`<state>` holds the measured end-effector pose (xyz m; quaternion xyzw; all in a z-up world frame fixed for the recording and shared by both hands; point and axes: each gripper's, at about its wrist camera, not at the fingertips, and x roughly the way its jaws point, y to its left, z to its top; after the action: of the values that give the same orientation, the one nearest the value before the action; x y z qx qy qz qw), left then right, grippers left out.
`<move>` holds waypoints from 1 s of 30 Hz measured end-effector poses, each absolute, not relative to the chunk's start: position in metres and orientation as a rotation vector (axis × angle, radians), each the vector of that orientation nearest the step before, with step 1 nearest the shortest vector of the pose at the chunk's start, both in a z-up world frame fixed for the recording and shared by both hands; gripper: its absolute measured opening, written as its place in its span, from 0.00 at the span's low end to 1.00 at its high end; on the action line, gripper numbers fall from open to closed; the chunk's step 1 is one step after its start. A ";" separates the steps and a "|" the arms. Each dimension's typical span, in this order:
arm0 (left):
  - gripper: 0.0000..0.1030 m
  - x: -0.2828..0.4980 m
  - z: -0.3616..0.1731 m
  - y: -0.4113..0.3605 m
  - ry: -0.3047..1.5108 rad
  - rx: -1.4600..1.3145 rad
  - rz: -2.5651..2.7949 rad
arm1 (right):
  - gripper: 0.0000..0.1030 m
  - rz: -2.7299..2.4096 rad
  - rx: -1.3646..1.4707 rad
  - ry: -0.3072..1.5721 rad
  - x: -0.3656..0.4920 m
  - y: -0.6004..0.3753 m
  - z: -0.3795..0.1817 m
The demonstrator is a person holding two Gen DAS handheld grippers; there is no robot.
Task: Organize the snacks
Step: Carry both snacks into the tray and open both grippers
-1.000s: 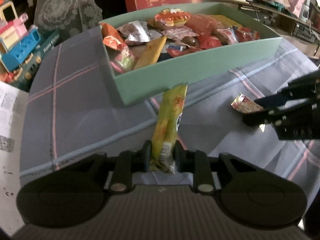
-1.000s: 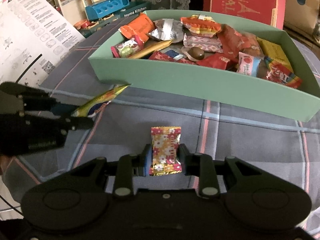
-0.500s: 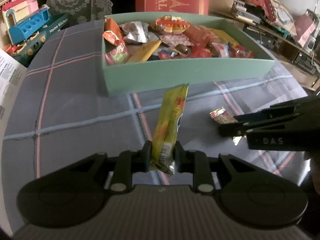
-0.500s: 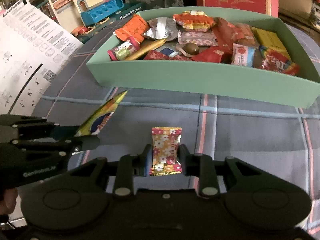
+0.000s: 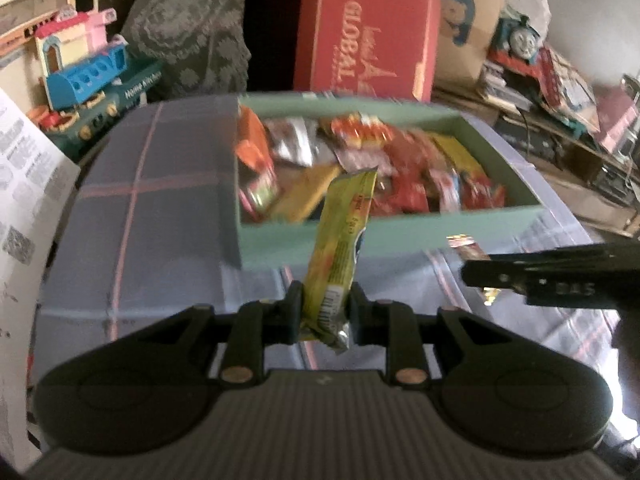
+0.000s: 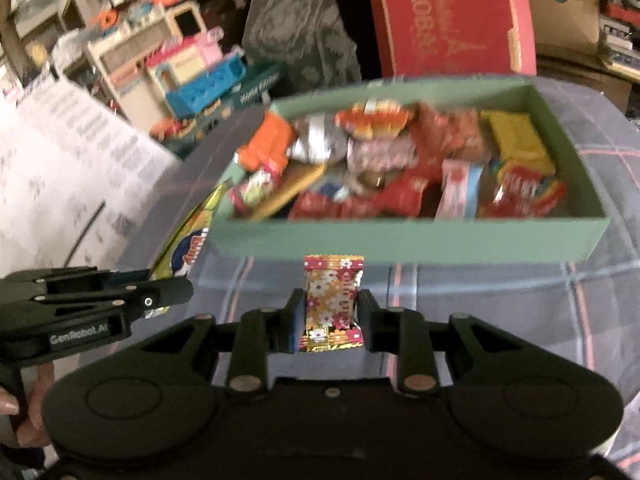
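Note:
My left gripper [image 5: 325, 307] is shut on a long yellow-green snack bar [image 5: 342, 240], held above the cloth with its far end reaching over the near wall of the green box [image 5: 420, 236]. My right gripper [image 6: 329, 320] is shut on a small flowery red-and-gold candy packet [image 6: 332, 292], just short of the green box [image 6: 400, 240]. That box holds several snack packets in red, orange, silver and yellow. Each gripper appears in the other's view: the right gripper [image 5: 476, 270] at the right edge, the left gripper [image 6: 176, 294] at the left with the snack bar [image 6: 192, 236].
A plaid grey-blue tablecloth [image 5: 152, 208] covers the table. A printed white sheet [image 6: 60, 168] hangs at the left. Toy sets [image 5: 84, 76], a red carton [image 5: 368, 36] and cluttered shelves [image 5: 560, 92] stand behind the table. A hand [image 6: 24, 416] grips the left tool.
Both grippers have risen with their snacks and now look down into the box from higher up. The views have rolled somewhat. The grips have stayed the same.

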<state>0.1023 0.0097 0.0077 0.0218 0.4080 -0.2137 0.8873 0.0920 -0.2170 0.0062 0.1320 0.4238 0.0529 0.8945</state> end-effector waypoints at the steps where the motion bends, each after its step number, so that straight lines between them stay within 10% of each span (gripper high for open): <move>1: 0.22 0.109 0.011 0.009 0.843 0.042 -0.438 | 0.26 0.104 0.279 0.867 0.095 -0.221 0.010; 23: 0.25 0.260 0.004 -0.056 0.857 0.119 -0.393 | 0.30 0.085 0.411 0.923 0.193 -0.275 -0.011; 26: 0.76 0.266 -0.002 -0.063 0.853 0.132 -0.334 | 0.66 0.084 0.456 0.920 0.196 -0.277 -0.010; 30: 0.83 0.257 -0.009 -0.062 0.841 0.158 -0.316 | 0.83 0.053 0.455 0.886 0.188 -0.280 -0.007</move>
<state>0.2570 -0.0620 -0.0088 0.0763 0.4059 -0.1524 0.8979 0.1884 -0.2804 -0.0070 0.2184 0.4249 0.0256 0.8781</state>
